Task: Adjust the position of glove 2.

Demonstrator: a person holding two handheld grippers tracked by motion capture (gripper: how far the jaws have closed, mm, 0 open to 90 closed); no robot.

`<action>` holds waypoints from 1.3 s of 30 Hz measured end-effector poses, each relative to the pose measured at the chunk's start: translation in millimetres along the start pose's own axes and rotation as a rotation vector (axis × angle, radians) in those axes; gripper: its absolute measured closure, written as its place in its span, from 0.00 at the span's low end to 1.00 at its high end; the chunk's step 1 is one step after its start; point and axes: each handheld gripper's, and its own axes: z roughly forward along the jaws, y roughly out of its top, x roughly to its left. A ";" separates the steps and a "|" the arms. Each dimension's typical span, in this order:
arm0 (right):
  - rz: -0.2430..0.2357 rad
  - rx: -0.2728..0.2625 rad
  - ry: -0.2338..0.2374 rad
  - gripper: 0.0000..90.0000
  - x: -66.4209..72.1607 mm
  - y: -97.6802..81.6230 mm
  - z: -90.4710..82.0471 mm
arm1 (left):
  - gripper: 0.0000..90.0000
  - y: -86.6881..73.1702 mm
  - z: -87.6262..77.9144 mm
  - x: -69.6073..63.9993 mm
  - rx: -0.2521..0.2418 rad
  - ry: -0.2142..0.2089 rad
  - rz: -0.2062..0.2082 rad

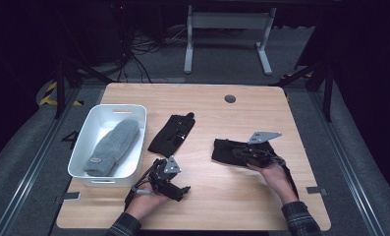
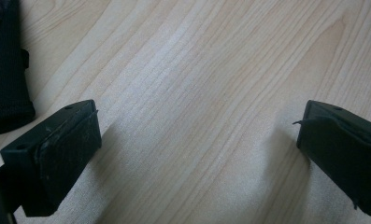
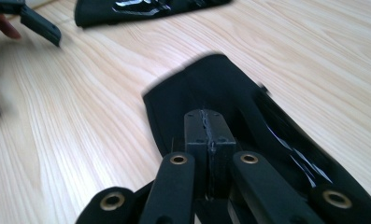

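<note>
From the high view I see my right gripper (image 1: 254, 153) at about four o'clock on the table (image 1: 222, 206), over a black glove (image 1: 227, 150) that lies flat there. A second black glove (image 1: 172, 133) sits near the middle, around ten o'clock from the first. A white bin (image 1: 138, 142) at nine o'clock holds a grey mitten (image 1: 111, 146). My left gripper (image 1: 175, 189) rests at seven o'clock, close to the near edge.

In the left gripper view my jaws stand wide apart over bare wood with nothing between them. The cuff end of a black glove (image 2: 5, 70) shows at ten o'clock, well clear of the pads.

In the right gripper view my jaws are pressed fully together, their tips over the black glove (image 3: 211, 88), which runs away toward twelve o'clock. Whether a fold of cloth is pinched between them, I cannot tell. The other glove (image 3: 141, 9) lies at twelve o'clock on the far wood, and the left gripper (image 3: 38, 25) is at ten.

I judge the glove light, soft and limp, with glossy patches that may slip. I would pinch the plain fabric at the cuff edge; it will droop when lifted.
</note>
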 end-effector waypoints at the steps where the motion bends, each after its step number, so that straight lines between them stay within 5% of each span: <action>1: -0.004 0.001 0.004 1.00 1.6 2.7 4.4 | 0.00 0.0 0.0 -0.1 0.000 -0.001 -0.001; 10: -0.014 0.037 0.026 1.00 6.7 11.6 52.4 | 0.00 0.0 0.0 0.0 0.000 0.000 0.000; 15: -0.018 0.056 0.036 1.00 8.3 9.9 58.4 | 0.00 0.0 0.0 0.0 0.000 0.000 -0.001; 39: -0.064 0.149 0.105 1.00 41.2 -33.6 -2.0 | 0.00 -0.1 -0.1 -0.2 0.000 0.000 -0.003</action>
